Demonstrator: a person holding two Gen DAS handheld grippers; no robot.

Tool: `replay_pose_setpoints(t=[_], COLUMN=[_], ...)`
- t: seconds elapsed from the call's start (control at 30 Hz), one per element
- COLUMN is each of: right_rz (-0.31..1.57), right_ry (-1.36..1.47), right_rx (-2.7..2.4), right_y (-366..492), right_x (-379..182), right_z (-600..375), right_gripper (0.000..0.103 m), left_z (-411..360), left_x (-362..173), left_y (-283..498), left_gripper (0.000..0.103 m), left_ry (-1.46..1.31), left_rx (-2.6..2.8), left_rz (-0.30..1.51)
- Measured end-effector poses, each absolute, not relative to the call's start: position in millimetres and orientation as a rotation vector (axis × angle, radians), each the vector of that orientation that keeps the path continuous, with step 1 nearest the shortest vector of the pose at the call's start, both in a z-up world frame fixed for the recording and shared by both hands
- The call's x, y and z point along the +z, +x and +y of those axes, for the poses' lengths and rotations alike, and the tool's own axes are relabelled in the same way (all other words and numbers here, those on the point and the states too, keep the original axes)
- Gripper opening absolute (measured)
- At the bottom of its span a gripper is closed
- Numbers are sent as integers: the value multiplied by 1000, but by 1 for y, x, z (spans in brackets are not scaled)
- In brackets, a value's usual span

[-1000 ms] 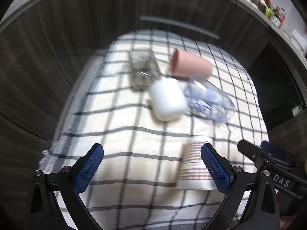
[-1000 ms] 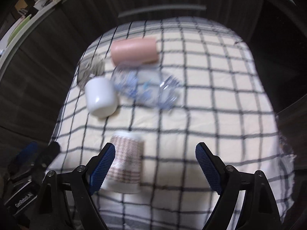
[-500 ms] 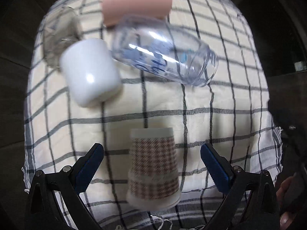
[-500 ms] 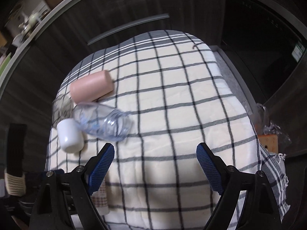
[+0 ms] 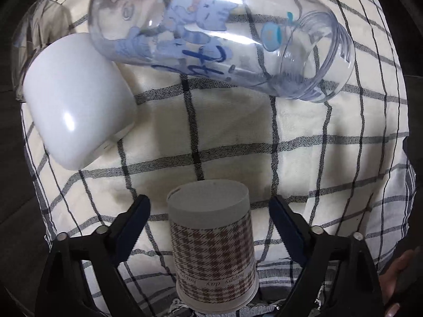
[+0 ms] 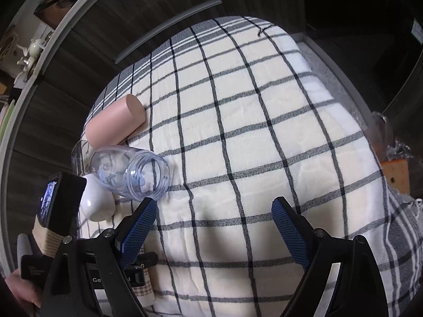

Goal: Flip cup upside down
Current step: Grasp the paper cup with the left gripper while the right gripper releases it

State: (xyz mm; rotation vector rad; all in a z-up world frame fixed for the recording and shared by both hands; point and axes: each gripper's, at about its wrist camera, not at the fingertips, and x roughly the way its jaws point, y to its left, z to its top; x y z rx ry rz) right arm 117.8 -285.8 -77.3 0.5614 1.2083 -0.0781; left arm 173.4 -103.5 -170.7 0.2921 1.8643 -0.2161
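A paper cup (image 5: 214, 240) with a brown houndstooth print stands bottom-up on the checked cloth (image 5: 211, 137), its wide rim on the cloth. My left gripper (image 5: 208, 224) is open, one finger on each side of the cup, neither touching it. In the right wrist view only a sliver of the cup (image 6: 145, 288) shows behind the left gripper's body. My right gripper (image 6: 214, 227) is open and empty above bare cloth (image 6: 238, 132).
A clear printed bottle (image 5: 211, 34) lies on its side beyond the cup, mouth to the right. A white cup (image 5: 76, 105) lies left of it. A pink cup (image 6: 116, 121) and a clear glass (image 5: 39, 39) lie farther back. Dark wood panels surround the cloth.
My left gripper has moved forward and lower until the paper cup sits between its fingers. My right gripper has swung right, away from the cups.
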Motion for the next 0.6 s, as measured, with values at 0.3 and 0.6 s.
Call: replay_pose_setpoints(t=[0.3,0.6], right_rz=[1221,1205], right_ry=[598,600], right_rx=[-65,-57], right_y=[119,116], right_x=[-86,-78], right_z=[-287,-286], right_gripper=[89,89], left_z=[-107,-100], left_x=[-179,-118], left_y=[174,168], left_gripper=[55,54], left_ry=[297,308], left_rx=[-222,-253], left_rz=[1902,1749])
